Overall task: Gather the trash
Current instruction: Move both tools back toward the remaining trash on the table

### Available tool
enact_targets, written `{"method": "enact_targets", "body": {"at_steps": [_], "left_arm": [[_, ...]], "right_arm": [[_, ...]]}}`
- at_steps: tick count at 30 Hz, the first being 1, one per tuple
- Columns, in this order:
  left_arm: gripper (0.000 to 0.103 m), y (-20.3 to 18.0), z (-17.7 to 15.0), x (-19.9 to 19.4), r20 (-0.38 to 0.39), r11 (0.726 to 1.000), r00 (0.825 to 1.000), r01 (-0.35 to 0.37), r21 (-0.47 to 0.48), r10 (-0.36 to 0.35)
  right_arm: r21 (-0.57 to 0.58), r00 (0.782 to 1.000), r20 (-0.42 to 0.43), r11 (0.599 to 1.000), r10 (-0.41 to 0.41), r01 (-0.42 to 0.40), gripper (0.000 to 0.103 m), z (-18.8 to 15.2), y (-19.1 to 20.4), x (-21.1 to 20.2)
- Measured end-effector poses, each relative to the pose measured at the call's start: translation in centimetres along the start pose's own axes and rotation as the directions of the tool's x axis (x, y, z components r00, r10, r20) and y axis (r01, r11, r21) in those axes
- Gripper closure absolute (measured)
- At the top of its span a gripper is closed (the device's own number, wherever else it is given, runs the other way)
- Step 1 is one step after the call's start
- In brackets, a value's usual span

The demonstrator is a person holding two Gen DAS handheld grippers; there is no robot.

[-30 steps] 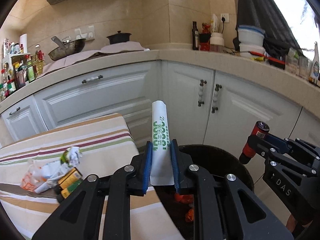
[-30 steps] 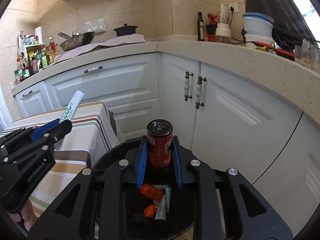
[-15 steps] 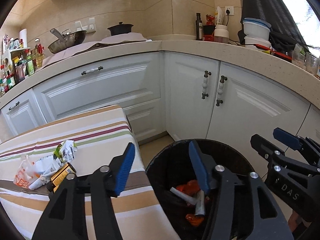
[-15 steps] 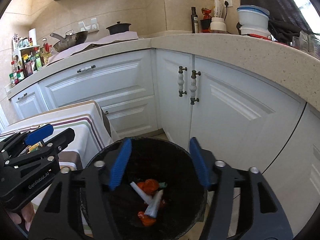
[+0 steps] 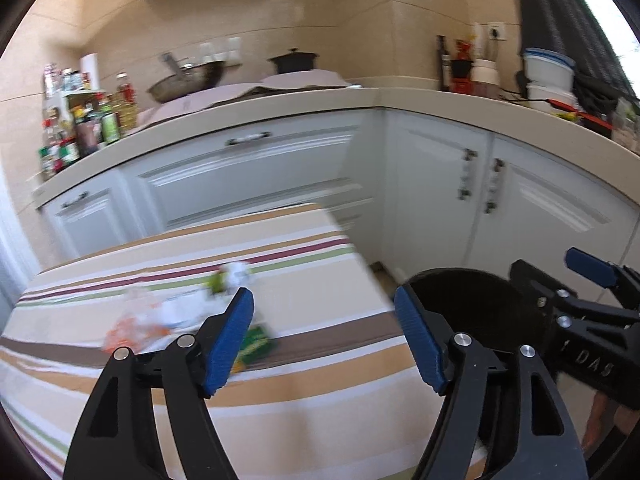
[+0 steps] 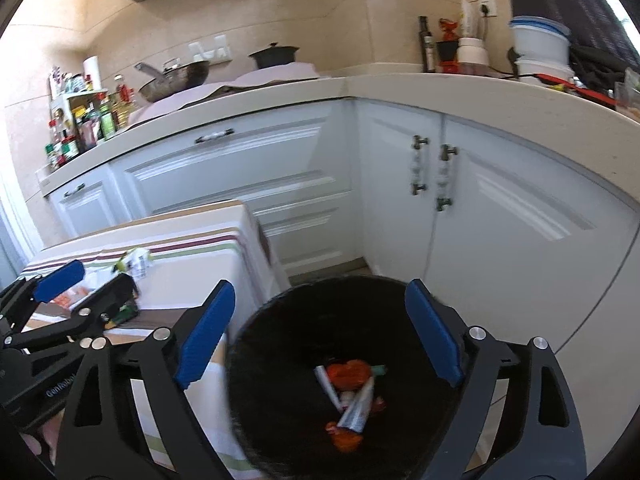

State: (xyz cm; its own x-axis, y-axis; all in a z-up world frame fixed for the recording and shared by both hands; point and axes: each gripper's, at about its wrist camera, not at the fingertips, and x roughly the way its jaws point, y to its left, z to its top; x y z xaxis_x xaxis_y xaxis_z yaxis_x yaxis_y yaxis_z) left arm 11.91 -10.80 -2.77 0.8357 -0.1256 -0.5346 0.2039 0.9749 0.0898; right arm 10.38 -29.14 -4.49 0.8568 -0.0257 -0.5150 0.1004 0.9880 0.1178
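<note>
Left wrist | wrappers (image 5: 168, 316) blurred | bin (image 5: 472, 308) partly hidden

Mixed trash (image 6: 349, 396) inside black bin (image 6: 280, 320)

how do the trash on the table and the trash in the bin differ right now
The trash on the table is a loose heap of pale wrappers and a green packet, on the striped cloth. The trash in the bin is orange scraps and white tubes, low inside the black bin. Neither touches a gripper.
</note>
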Motion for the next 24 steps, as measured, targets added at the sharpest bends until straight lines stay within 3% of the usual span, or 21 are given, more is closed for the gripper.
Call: {"method": "enact_targets", "body": {"at_steps": [6,12,24], "left_arm": [[0.031,5.7,-1.4,-1.3,-0.023,0.992,0.994,-0.112,-0.063,0.111],[0.031,10.9,-3.1,-2.2,-0.053,0.966,0.972,-0.235,-0.109,0.23],[0.031,17.8,-5.6,-2.8,-0.113,0.932,0.951,-0.306,-0.196,0.289]], "right_arm": [[-0.049,0.997,-0.038,0.996,0.071,-0.073,0.018,-0.1,5.0,0.8],[-0.083,0.987,-0.083,0.986,0.136,-0.143,0.018,-0.5,10.2,2.1],[-0.134,0.97,-0.201,0.978,0.133,-0.162,0.018,-1.8,17.7,5.7]]}}
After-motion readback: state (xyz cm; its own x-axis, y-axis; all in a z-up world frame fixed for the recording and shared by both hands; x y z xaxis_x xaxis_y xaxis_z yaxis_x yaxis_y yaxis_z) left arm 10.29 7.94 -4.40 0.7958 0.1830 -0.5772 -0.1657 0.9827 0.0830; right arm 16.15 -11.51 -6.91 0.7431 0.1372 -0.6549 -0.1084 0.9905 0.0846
